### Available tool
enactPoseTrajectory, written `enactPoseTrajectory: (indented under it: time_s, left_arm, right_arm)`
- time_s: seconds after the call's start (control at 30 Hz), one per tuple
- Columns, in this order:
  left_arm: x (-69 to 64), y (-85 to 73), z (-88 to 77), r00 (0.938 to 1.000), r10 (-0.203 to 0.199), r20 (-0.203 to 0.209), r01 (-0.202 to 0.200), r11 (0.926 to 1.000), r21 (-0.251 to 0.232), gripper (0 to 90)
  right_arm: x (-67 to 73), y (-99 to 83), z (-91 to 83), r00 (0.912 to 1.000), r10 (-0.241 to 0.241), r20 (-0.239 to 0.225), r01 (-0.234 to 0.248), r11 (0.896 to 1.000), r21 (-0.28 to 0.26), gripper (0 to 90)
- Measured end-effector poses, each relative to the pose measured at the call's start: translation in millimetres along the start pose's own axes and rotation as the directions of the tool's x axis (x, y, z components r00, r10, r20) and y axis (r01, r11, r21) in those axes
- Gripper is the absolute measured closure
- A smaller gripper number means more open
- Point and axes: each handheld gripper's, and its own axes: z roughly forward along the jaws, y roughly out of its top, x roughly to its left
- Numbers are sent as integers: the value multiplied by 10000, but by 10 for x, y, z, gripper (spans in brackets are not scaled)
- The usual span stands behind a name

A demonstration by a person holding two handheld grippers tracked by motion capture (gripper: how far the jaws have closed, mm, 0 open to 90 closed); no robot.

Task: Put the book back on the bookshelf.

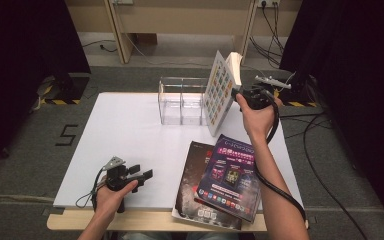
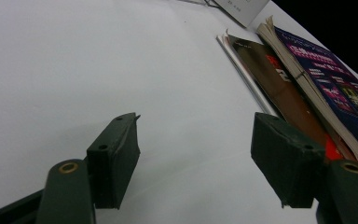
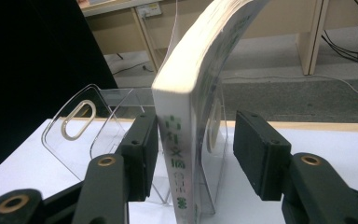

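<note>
White spine of the book (image 3: 179, 154) stands between the parted right tongs (image 3: 193, 154); left tongs (image 2: 193, 158) gape empty.

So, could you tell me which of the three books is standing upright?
The white book by the right gripper, beside the clear organiser; the other two lie stacked flat.

Both forearms are bare, with no sleeves. Each hand carries a black gripper: the left gripper (image 1: 141, 173) and right gripper (image 1: 238, 92) each bear a grey three-cornered plate and a trailing black cable. Their dark blocky fingers (image 2: 114, 158) show small screw holes and brass-ringed pivots.
</note>
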Motion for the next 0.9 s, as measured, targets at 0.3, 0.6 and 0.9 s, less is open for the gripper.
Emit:
enactPoseTrajectory:
  time_s: [0.3,0.6,0.9]
  left_arm:
    - [-15,0,6,10000,40,-1,-40,10000,22,310]
    - [-43,8,19,9999,117,51,-117,9999,40,310]
    - [-74,15,36,9998,196,106,-196,9998,54,310]
  right_arm:
    - [6,-65,-55,9999,-124,-90,125,9999,71,508]
    - [-25,-214,-134,9997,-209,-151,214,9991,367,514]
    - [-88,-418,-214,9996,-122,-246,143,9961,873,514]
